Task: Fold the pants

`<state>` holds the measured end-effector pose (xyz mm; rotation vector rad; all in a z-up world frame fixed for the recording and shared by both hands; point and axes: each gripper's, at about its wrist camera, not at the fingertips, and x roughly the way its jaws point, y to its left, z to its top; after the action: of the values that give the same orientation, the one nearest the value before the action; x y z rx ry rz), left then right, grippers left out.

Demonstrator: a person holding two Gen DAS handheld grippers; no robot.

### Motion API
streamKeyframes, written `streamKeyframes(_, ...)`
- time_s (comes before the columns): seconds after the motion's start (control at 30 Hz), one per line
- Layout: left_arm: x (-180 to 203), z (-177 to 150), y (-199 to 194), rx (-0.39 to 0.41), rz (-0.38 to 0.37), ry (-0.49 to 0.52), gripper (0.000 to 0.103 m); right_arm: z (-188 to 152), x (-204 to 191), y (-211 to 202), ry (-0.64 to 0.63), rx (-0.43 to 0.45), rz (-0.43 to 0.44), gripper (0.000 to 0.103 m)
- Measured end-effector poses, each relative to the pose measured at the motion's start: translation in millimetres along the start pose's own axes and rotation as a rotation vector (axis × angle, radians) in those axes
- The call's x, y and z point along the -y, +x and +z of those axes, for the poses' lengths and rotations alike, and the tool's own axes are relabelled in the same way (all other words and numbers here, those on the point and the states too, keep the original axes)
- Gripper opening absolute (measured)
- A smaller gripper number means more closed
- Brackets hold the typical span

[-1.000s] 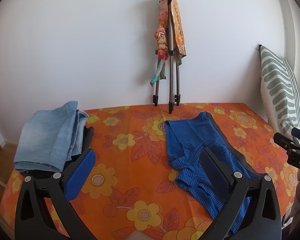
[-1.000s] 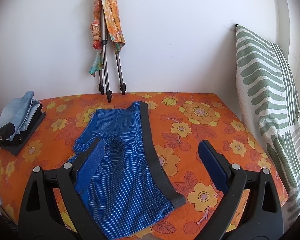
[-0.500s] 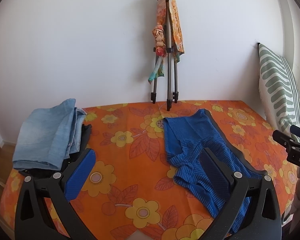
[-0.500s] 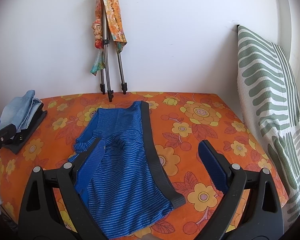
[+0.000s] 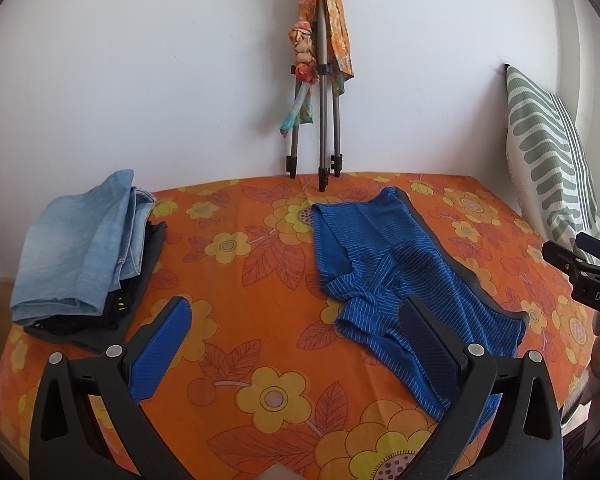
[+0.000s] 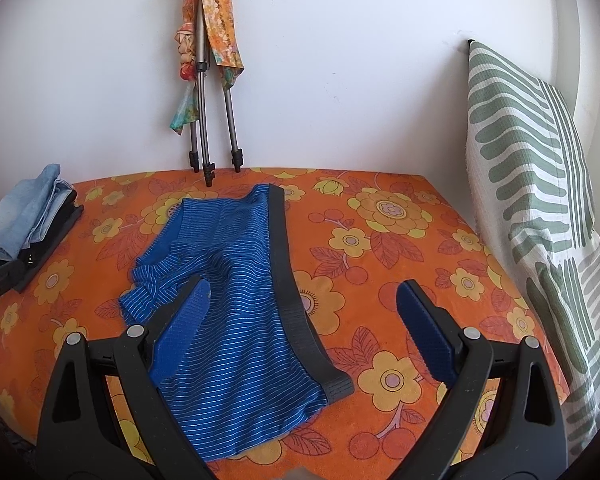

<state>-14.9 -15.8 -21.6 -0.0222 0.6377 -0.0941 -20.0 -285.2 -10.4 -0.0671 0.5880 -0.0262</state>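
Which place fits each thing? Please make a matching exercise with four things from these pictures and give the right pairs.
Things:
1. blue striped shorts
2. folded jeans
3. striped pillow
4. tripod

Places:
A. leaning on the back wall
B. standing at the table's right edge
C. on a dark pile at the left
D. spread flat in the middle of the floral cloth

Pairs: 1-D, 2-C, 3-B, 4-A

White wall [image 5: 140, 60], orange floral tablecloth [image 5: 260, 280], leaning tripod [image 5: 323, 120], possibly a striped cushion [image 6: 532, 160]
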Motion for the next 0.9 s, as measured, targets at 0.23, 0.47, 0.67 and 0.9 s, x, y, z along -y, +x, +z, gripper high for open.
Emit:
streamKeyframes(0.23,18,-16,0,-0.045,-0.035,0.075,0.097,-16,20,8,0.032,-0.083,0.046,0.096)
streamKeyframes(0.47,42,-35,-2,-0.100,-0.148,0.135,0.088,-40,55,32,0.180,-0.238,0.136,0.088)
streamKeyframes(0.67,69,-49,-11,-0.125,-0.222,0.243,0.086,-58,84,47,0.324,-0.336,0.190,0.076)
streamKeyframes(0.9,97,-70,-6,-0.201,-0.311,0.344,0.077,-67,86,61,0.400,-0.413,0.245,0.074)
